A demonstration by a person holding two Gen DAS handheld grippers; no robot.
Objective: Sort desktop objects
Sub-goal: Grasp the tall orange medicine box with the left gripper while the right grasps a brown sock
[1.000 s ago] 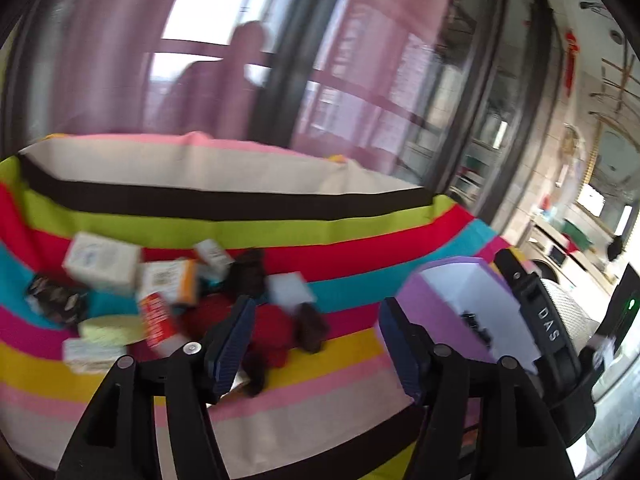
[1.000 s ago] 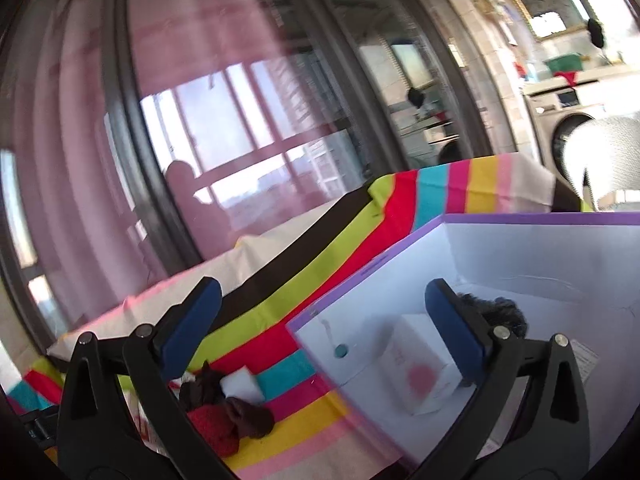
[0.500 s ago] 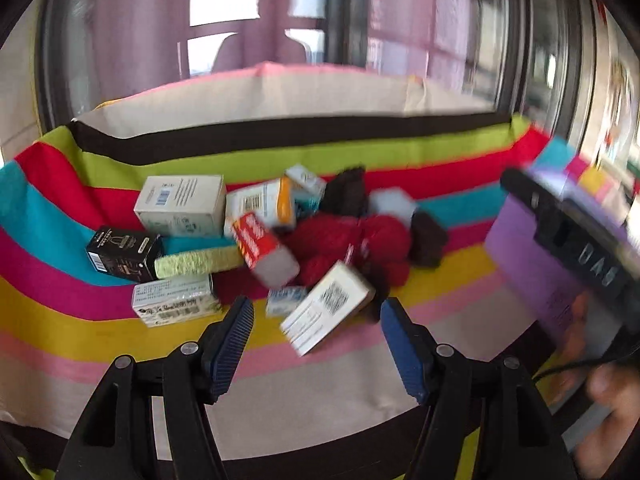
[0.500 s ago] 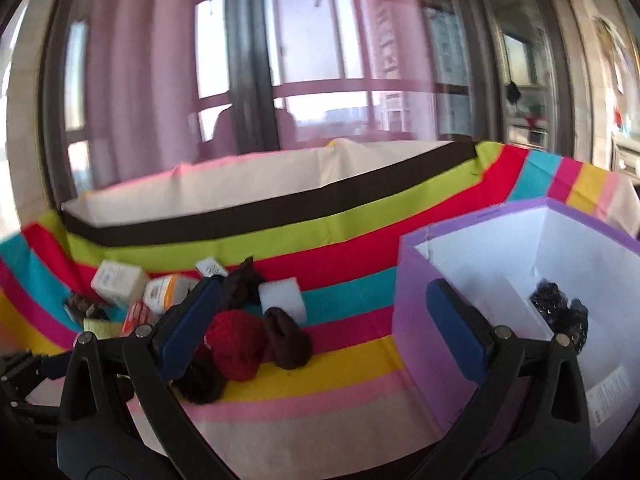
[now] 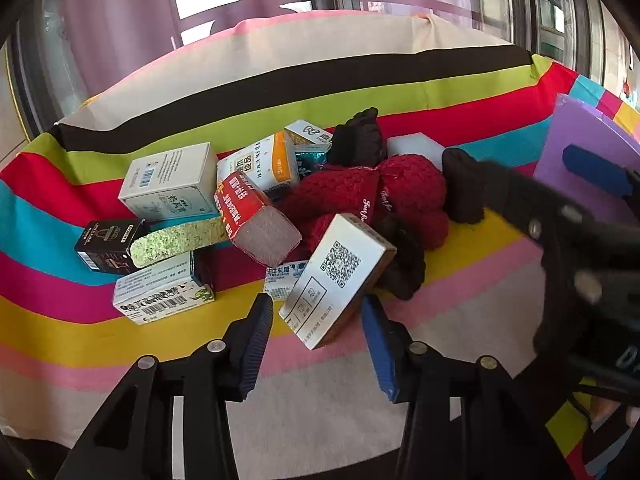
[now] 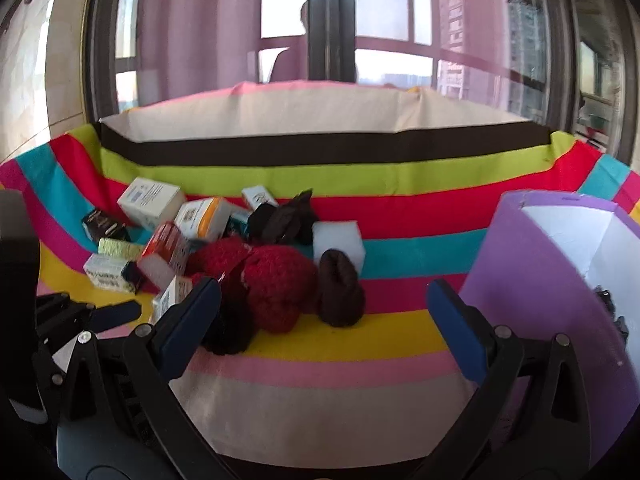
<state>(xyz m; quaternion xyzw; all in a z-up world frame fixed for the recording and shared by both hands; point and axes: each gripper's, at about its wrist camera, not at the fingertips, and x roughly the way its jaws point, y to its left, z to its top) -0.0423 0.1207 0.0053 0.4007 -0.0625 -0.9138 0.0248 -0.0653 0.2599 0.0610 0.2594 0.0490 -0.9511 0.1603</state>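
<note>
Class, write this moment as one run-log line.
left tool: closing around QR-code box | right tool: open, empty | purple bin: right of pile

A jumbled heap of small cartons [image 5: 172, 184], red knitted items [image 5: 360, 196] and dark brown socks [image 6: 340, 288] lay on striped cloth; a purple box [image 6: 532, 280] with white inside stood to the right.

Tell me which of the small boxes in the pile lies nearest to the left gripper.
The white box with the QR code. It lies tilted at the front of the pile, between the left gripper's closing jaws; the other boxes sit farther back.
</note>
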